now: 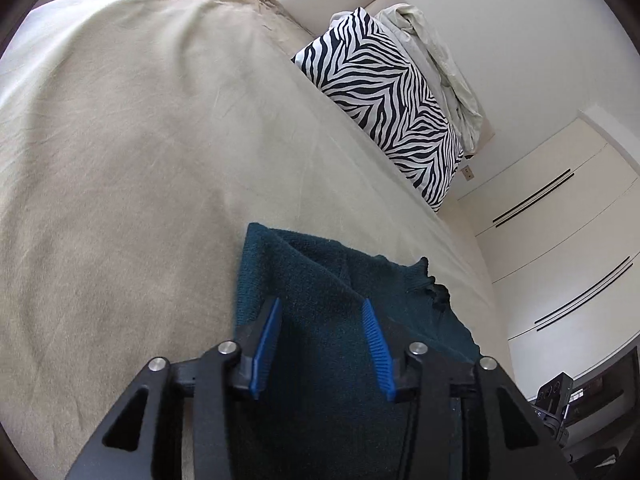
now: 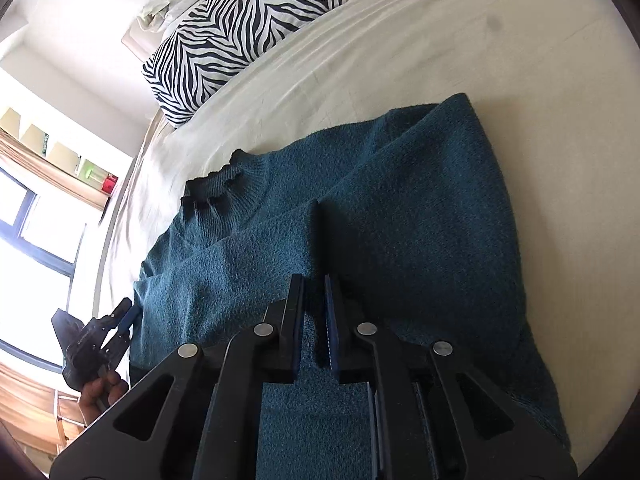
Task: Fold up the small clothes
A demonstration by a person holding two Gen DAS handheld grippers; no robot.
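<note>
My left gripper (image 1: 320, 322) points forward over a teal sweater (image 1: 340, 280), its two blue-padded fingers (image 1: 266, 344) spread apart with knit showing between them and nothing clamped; the sweater lies directly under and ahead of these fingers, a raised fold running up between them, its dark ribbed collar (image 1: 438, 292) ahead and to the right; beyond the sweater stretches a beige bedsheet (image 1: 140, 140), filling everything ahead and to the left; far ahead and to the right a zebra pillow (image 1: 384, 100) stands along the bed's edge, with a crumpled pale sheet (image 1: 436, 52) just behind it; further right are white wardrobe doors (image 1: 560, 220).

My right gripper (image 2: 315, 280) has its fingers drawn close together, only a narrow dark slot between them; they sit low on the sweater (image 2: 400, 200), and I cannot tell whether any knit is pinched in that slot; the sweater spreads ahead and to both sides of this gripper, collar (image 2: 216, 184) ahead to the left, a thick fold running ahead to the right; to the far left, at the sweater's edge, my other gripper (image 2: 120, 320) and the hand (image 2: 100, 390) holding it show small; the pillow (image 2: 236, 32) lies far ahead to the left; a window (image 2: 36, 220) is at the far left.
</note>
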